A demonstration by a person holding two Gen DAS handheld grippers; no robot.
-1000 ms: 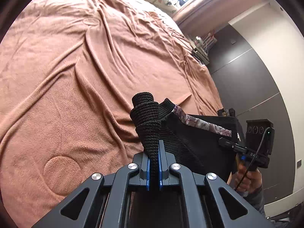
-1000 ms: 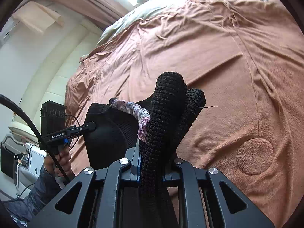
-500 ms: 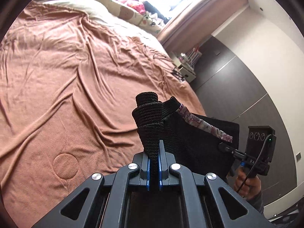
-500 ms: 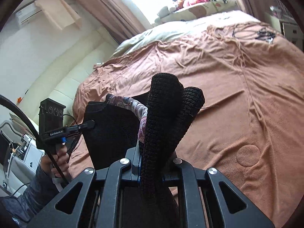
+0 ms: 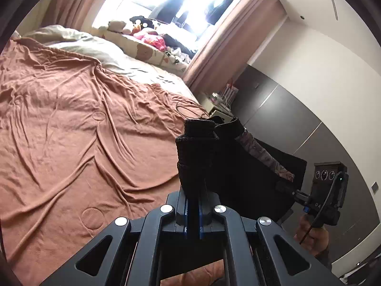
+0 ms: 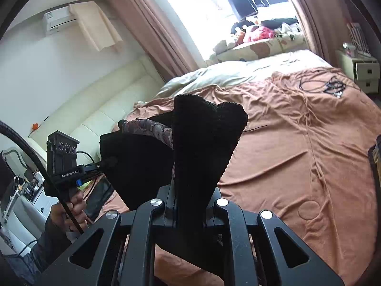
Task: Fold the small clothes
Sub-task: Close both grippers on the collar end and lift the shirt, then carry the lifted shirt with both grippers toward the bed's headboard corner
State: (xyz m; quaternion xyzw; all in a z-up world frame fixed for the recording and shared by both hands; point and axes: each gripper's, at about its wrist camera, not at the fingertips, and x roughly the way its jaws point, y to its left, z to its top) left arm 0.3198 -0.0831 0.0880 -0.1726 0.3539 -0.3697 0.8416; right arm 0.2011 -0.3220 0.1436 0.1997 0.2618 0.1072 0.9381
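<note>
You've got the left gripper (image 5: pixel 193 211) clamped tight on one bunched corner of the black knit garment (image 5: pixel 240 178), and the right gripper (image 6: pixel 188 205) clamped on the opposite bunched corner, pads pinched together on fabric in both wrist views. The garment hangs stretched between your two grippers, up in the air, clear of the bed (image 5: pixel 71 131), with its patterned waistband (image 5: pixel 262 152) running along the top edge between the grips. Step in hand, as I read it: lift and spread, before the piece is laid down for the fold. Next move probably calls for keeping both clamps closed, holding the top edge taut and level, then lowering it flat onto the open brown bedspread (image 6: pixel 297 155) just ahead. Watch the thick wads in the jaws; they may leave lumps. Further off, a cable (image 6: pixel 331 85) lies on the far bed corner, so keep clear of it. Beyond that are the pillows and the window.
</note>
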